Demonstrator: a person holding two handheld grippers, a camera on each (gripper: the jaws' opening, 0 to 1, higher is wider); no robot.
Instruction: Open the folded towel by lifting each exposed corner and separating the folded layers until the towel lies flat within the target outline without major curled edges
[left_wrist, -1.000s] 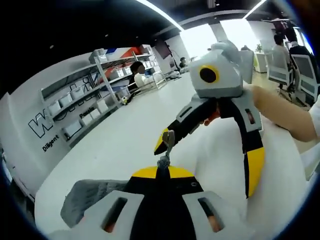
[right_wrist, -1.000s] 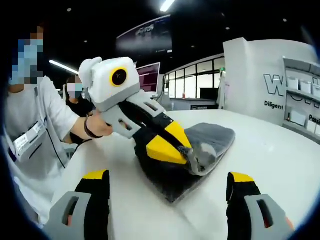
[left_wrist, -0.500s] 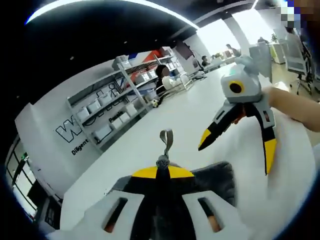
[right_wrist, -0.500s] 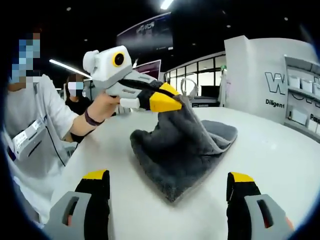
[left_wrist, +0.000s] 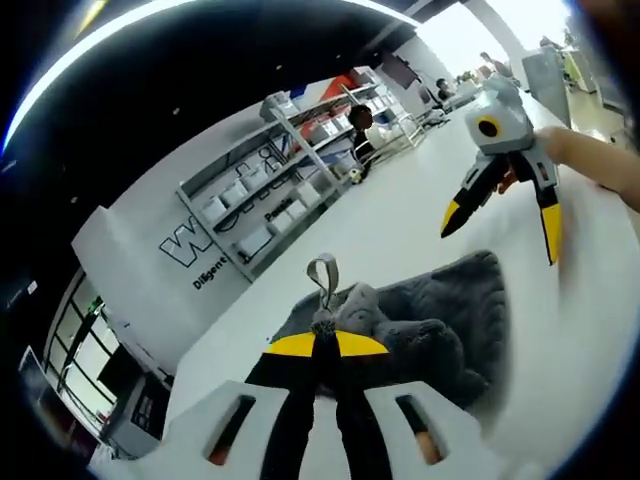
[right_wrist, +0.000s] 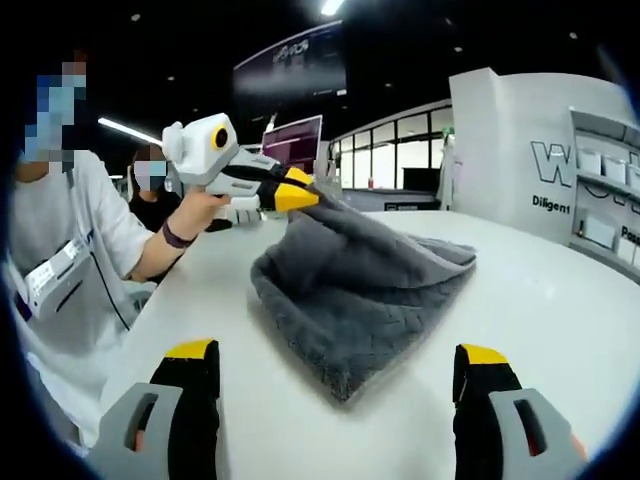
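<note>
**Lifting a towel corner**

The left hand-held gripper (right_wrist: 300, 196) pinches one corner of the gray towel (right_wrist: 360, 290) and holds it up. The right hand-held gripper (right_wrist: 335, 400) waits wide apart, holding nothing. The towel lies partly folded on the white table (right_wrist: 540, 320). It looks soft, light and floppy, so corners and edges are the best places to grab.

Bare white table (right_wrist: 560, 330) is seen between the right gripper (right_wrist: 340, 400) and the grey towel (right_wrist: 360, 290), with open tabletop to the towel's right. The towel's far left side is blocked by the left gripper (right_wrist: 300, 197), clamped on a raised corner
</note>
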